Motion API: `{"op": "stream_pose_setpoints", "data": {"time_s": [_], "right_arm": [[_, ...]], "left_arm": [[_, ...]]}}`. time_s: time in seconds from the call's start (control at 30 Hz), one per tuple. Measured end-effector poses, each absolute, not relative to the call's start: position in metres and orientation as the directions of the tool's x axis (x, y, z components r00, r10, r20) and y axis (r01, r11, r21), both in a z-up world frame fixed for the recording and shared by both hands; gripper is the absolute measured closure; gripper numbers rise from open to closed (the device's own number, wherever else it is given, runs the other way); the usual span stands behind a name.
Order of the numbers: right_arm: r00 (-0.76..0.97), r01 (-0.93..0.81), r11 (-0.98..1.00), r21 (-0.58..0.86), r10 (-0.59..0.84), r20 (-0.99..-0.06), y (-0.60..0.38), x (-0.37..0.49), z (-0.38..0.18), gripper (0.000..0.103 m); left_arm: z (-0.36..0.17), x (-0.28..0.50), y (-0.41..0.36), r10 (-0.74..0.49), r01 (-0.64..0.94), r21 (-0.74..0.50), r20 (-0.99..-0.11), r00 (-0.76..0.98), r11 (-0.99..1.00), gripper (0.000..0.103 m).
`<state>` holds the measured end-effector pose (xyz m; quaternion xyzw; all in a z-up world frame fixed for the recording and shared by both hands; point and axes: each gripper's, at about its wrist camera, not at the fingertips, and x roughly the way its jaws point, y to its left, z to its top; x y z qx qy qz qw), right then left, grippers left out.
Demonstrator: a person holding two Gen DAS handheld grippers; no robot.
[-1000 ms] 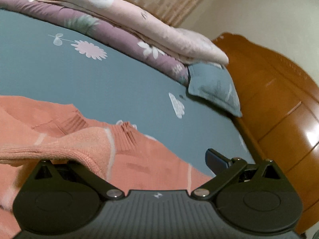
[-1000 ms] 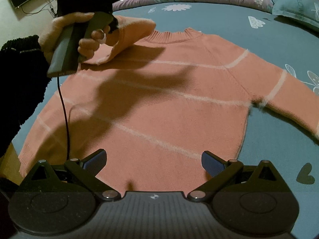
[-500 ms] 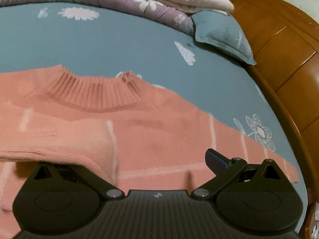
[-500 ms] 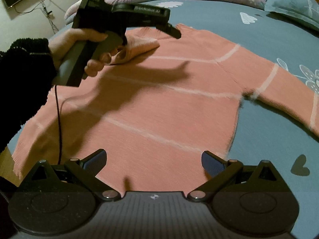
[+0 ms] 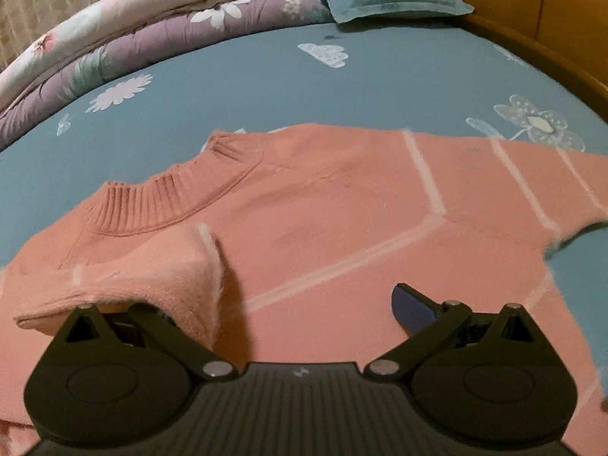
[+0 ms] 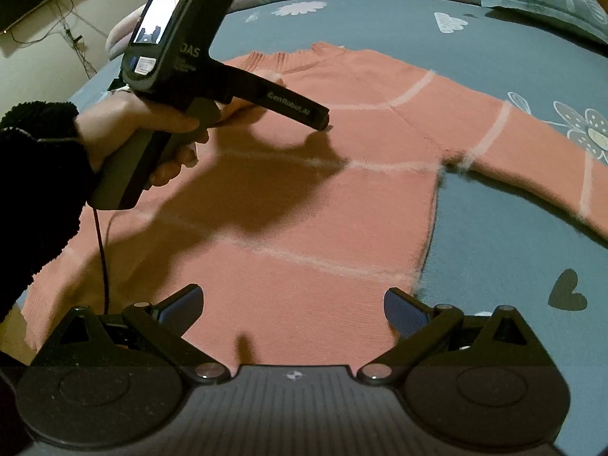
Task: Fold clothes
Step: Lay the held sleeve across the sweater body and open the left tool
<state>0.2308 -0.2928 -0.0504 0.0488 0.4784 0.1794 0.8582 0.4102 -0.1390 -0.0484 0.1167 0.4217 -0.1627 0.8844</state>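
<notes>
While sleeve (image 5: 182, 277) hides L tongs' (image 5: 304, 304) left finger, grip unclear; R tongs (image 6: 292, 304) agape.

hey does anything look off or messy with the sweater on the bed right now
Nothing looks damaged or spilled. The sweater lies flat on the bed, but unevenly: one sleeve is folded over onto the chest and draped over the left gripper, while the other sleeve stretches straight out across the sheet.
</notes>
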Motion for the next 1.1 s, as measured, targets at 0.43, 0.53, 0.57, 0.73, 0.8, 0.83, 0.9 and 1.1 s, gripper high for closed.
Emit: {"op": "stream_pose_setpoints", "data": {"time_s": [0.43, 0.53, 0.57, 0.73, 0.8, 0.83, 0.9, 1.1], "right_arm": [[0.484, -0.243, 0.933, 0.265, 0.353, -0.800, -0.294, 0.231, -0.051, 0.000], [0.485, -0.232, 0.938, 0.259, 0.342, -0.805, -0.296, 0.231, -0.053, 0.000], [0.486, -0.229, 0.938, 0.259, 0.340, -0.805, -0.296, 0.232, -0.053, 0.000], [0.489, -0.226, 0.934, 0.277, 0.355, -0.797, -0.296, 0.233, -0.054, 0.000], [0.487, -0.233, 0.932, 0.277, 0.359, -0.796, -0.294, 0.234, -0.054, 0.000], [0.487, -0.237, 0.932, 0.274, 0.358, -0.797, -0.293, 0.234, -0.054, 0.000], [0.488, -0.243, 0.931, 0.272, 0.359, -0.795, -0.293, 0.233, -0.054, 0.000], [0.491, -0.224, 0.936, 0.271, 0.349, -0.798, -0.297, 0.228, -0.052, 0.000]], "left_arm": [[-0.039, 0.432, -0.102, -0.428, 0.331, -0.301, -0.790, 0.438, 0.894, 0.001], [-0.041, 0.426, -0.068, -0.556, 0.255, -0.495, -0.706, 0.439, 0.830, 0.001], [-0.041, 0.422, -0.061, -0.574, 0.244, -0.523, -0.689, 0.443, 0.817, 0.001], [-0.039, 0.413, -0.037, -0.566, 0.198, -0.555, -0.637, 0.523, 0.808, 0.001], [-0.039, 0.418, -0.036, -0.558, 0.178, -0.564, -0.625, 0.546, 0.806, 0.001], [-0.039, 0.420, -0.035, -0.553, 0.169, -0.567, -0.619, 0.558, 0.806, 0.001], [-0.035, 0.421, -0.044, -0.555, 0.187, -0.564, -0.601, 0.575, 0.804, 0.001], [-0.029, 0.412, -0.099, -0.598, 0.396, -0.448, -0.598, 0.534, 0.802, 0.001]]}}
